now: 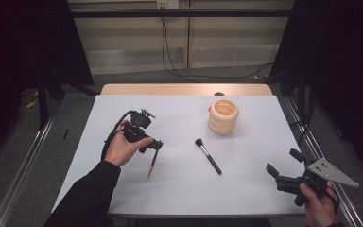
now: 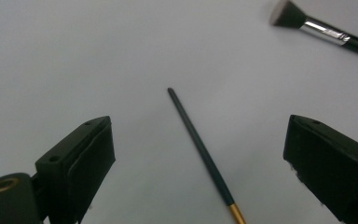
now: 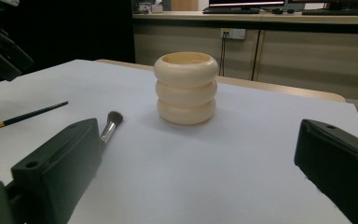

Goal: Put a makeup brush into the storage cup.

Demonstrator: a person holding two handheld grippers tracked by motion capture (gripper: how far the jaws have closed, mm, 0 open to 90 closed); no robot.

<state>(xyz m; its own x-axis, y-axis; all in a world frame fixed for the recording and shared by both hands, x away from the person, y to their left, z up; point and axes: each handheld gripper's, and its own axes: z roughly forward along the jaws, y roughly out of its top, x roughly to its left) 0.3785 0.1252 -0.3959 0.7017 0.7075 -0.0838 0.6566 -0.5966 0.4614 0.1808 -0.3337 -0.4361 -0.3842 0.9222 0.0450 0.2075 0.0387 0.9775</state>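
A thin brush (image 1: 152,163) with a dark handle and a gold band lies on the white table left of the middle. My left gripper (image 1: 153,144) hovers just over its far end, jaws wide apart. In the left gripper view the thin brush (image 2: 205,156) runs between the two jaws of the left gripper (image 2: 200,126) without touching either. A black-handled makeup brush (image 1: 208,156) lies near the centre. At the back right stands a cream ribbed cup (image 1: 223,116), upright. My right gripper (image 1: 283,161) rests open at the front right corner, with nothing between its jaws.
The white table (image 1: 179,189) has a wooden strip along its far edge. In the right gripper view the cup (image 3: 186,88) stands ahead, with the makeup brush (image 3: 111,122) and the thin brush (image 3: 23,116) to its left. Metal rails flank the table.
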